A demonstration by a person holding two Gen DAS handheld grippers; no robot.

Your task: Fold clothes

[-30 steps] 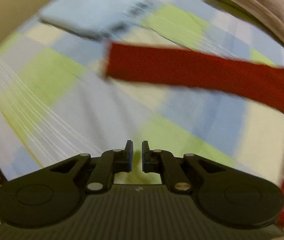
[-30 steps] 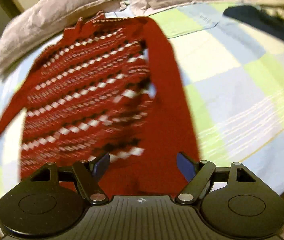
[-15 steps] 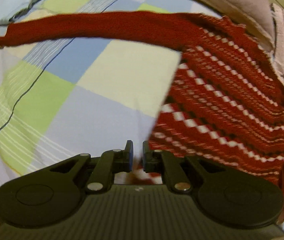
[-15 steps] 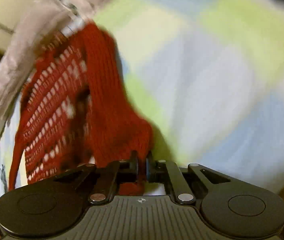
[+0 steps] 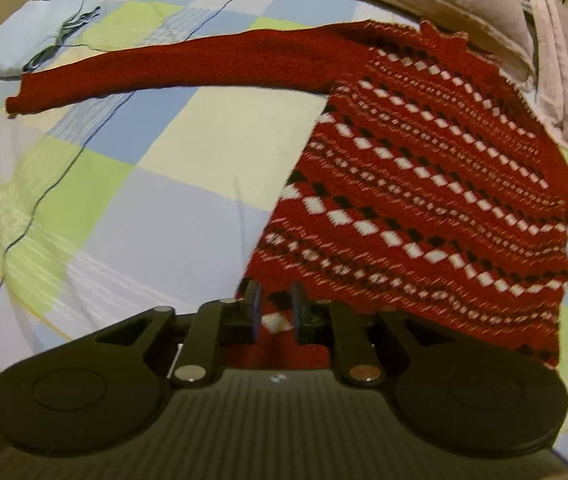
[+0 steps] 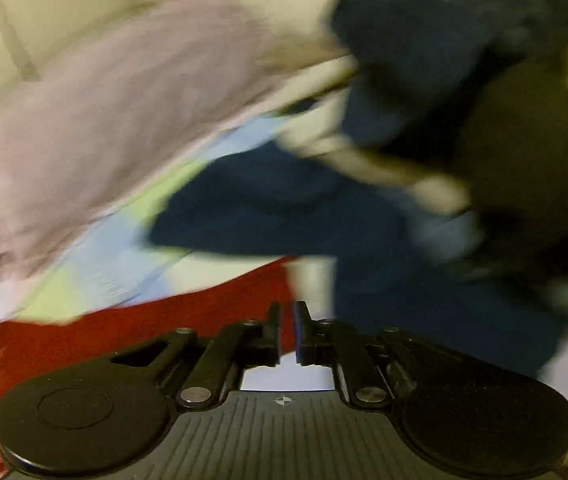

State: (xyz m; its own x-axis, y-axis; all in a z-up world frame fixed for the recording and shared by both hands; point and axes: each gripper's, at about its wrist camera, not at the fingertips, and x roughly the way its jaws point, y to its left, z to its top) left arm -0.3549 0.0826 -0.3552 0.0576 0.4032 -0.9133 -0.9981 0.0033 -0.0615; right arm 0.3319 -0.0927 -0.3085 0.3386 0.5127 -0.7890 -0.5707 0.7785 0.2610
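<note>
Meanwhile the left gripper (image 5: 275, 308) had parted slightly over the sweater (image 5: 424, 200) hem; the right gripper (image 6: 287, 334), nearly pressed together, had dragged the sleeve (image 6: 188, 320) outward, likely flattening before folding.

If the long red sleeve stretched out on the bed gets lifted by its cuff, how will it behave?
Probably floppy: the sleeve lies limp and flat on the checked bedspread, so it should sag and trail. Its thick-looking knit suggests pinching tongs would hold without slipping. Being joined to the patterned sweater, it may tug that along.
</note>
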